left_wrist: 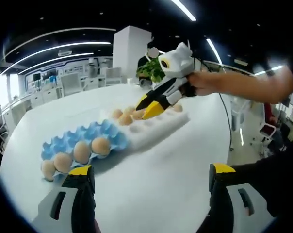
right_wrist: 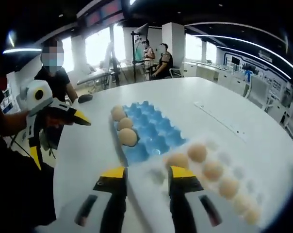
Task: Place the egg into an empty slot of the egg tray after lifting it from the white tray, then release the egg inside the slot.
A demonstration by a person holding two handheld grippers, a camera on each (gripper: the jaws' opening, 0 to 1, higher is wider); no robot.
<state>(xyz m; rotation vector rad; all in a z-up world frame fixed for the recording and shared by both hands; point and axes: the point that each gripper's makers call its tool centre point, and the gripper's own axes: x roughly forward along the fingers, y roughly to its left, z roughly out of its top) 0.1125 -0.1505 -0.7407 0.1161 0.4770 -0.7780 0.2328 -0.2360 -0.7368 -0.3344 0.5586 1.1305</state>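
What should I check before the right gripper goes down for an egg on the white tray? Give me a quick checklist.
1. Right gripper open and holding nothing: ok, jaws apart with only the tray between them.
2. Eggs left to pick on the white tray: ok, several, the nearest egg just past the jaw tips.
3. Empty slots in the blue egg tray: ok, three eggs along one edge, the rest bare.
4. Jaws straddling one egg: not ok, no egg sits between them.
5. Left gripper out of the way: ok, open, held back from both trays.
6. Height above the white tray: cannot tell.
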